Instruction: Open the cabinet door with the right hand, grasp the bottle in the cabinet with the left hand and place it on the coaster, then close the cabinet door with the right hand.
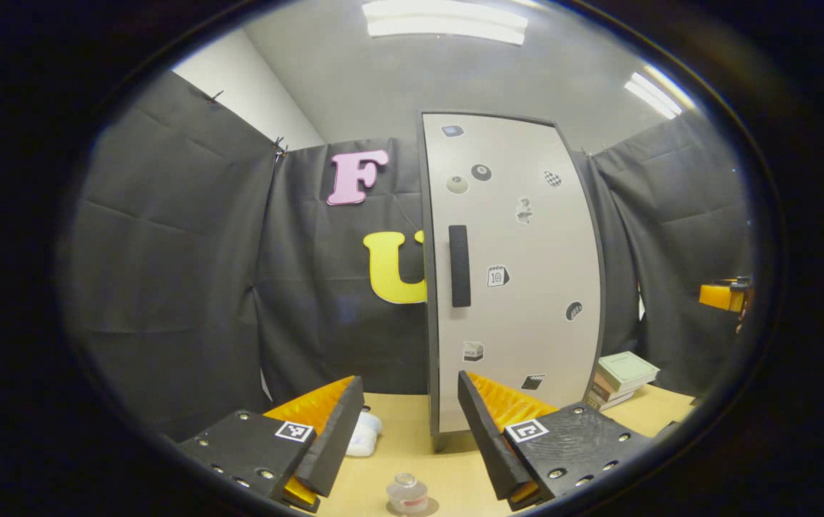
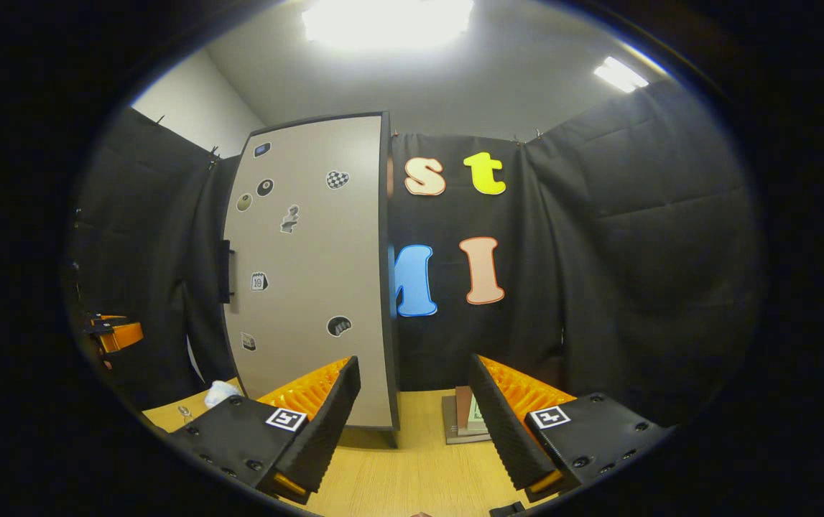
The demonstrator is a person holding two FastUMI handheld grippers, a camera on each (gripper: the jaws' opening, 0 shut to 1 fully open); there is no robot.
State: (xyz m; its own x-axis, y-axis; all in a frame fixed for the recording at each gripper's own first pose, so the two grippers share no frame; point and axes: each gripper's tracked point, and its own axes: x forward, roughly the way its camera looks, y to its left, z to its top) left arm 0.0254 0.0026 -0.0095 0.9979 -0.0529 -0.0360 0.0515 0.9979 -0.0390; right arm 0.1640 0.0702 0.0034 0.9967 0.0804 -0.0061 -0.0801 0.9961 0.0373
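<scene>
One closed cabinet (image 1: 519, 273) on wooden table (image 1: 412, 445).

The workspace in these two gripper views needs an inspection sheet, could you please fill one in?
Surface: wooden table, bare grain in front.
Job's things: cabinet door closed, handle untouched; small glass jar near the table's front edge.
Clutter: stacked books beside the cabinet; white bundle on the table.
Grippers: left gripper open, holding nothing; right gripper open, holding nothing.
Cables: nothing seen.
Surroundings: black cloth walls, ceiling lights on.
</scene>
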